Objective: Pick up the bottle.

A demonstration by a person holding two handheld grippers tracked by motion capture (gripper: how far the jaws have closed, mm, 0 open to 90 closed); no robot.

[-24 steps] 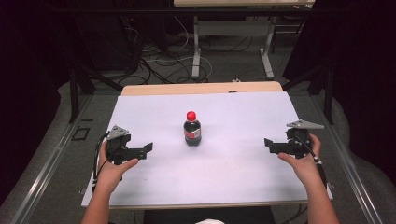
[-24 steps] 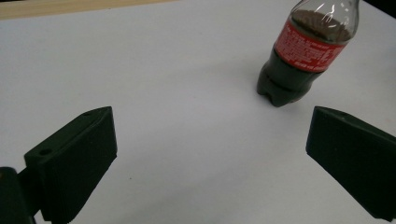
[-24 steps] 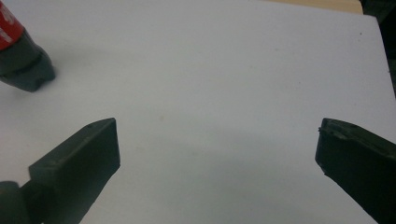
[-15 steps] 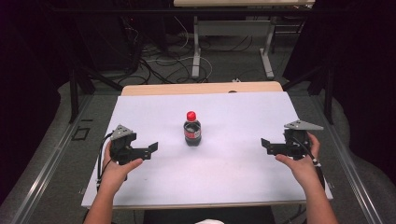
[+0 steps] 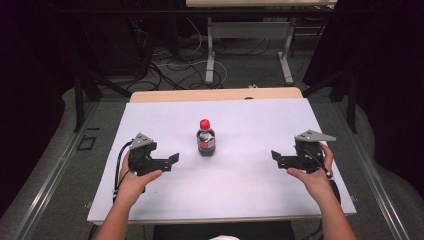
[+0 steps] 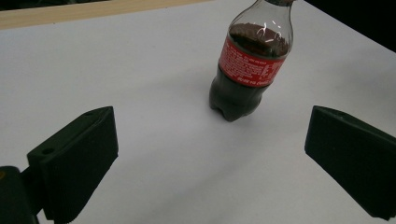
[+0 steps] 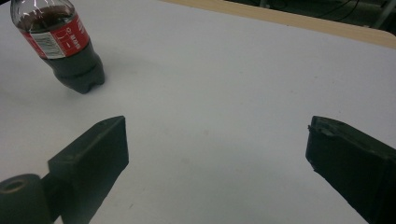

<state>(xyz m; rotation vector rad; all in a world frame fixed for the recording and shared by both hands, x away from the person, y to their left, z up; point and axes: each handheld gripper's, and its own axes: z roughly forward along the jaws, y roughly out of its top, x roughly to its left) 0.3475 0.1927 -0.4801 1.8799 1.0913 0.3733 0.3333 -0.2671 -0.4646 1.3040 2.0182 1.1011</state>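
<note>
A small cola bottle (image 5: 205, 138) with a red cap and red label stands upright at the middle of the white table top (image 5: 240, 185). My left gripper (image 5: 172, 159) is open to the bottle's left, jaws pointing toward it, a short gap away. In the left gripper view the bottle (image 6: 250, 65) stands ahead and a little right, beyond the wide-apart jaws. My right gripper (image 5: 274, 156) is open at the table's right side, farther from the bottle. In the right gripper view the bottle (image 7: 65, 49) is at the upper left.
A strip of bare wooden table edge (image 5: 215, 94) runs along the far side of the white top. Beyond it on the floor are desk legs (image 5: 210, 55) and tangled cables (image 5: 175, 62). Dark curtains close in both sides.
My left gripper has moved right, closer to the bottle. My right gripper has shifted slightly left. The bottle has not moved.
</note>
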